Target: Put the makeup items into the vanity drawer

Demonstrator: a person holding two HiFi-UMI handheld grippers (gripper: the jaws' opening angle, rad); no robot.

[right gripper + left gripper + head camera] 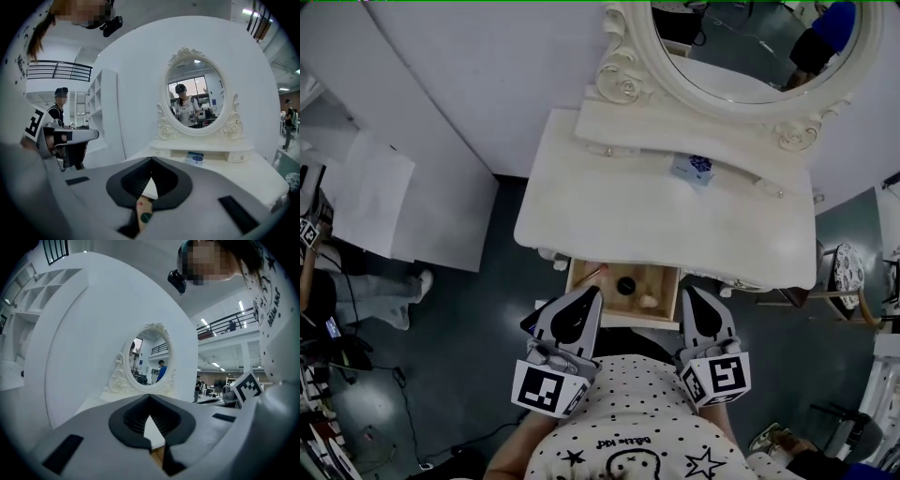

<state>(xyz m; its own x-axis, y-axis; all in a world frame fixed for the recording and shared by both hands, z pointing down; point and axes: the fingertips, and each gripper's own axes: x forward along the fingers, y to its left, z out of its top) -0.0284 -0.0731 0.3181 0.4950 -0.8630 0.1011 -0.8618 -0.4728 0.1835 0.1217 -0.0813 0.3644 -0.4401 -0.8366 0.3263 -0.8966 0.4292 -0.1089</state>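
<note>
**Left gripper** [592, 293]: My jaws are clenched, tips meeting, with nothing between them. In the left gripper view [150, 397], the small gap behind the tips shows only white tabletop and a strip of bare wood.

**Right gripper** [687, 292]: My jaws are likewise clenched and empty. In the right gripper view [151, 161], the gap behind the tips shows wood and a dark round spot well below me; it is not in my grip.

**Position:** In the head view both grippers sit in front of the white vanity table [609, 211]. They are side by side and point toward it, the left at the left end of the drawer front and the right at the right end. How high they are above the drawer I cannot tell.

**Drawer** [666, 277]: It is pulled out from under the tabletop, its wooden inside exposed.

**Drawer contents:**
- A pinkish stick [592, 275] lies slanted near the left wall.
- A dark round item [625, 285] is near the middle.
- A pale rounded item [649, 301] is toward the right front.
- The three lie apart from one another. Their exact kind is too small to make out.

**Tabletop:** A small blue-and-white box [692, 169] stands just in front of the low shelf beneath the oval mirror [750, 52], well apart from the drawer. The rest of the visible tabletop is plain white surface.
</note>
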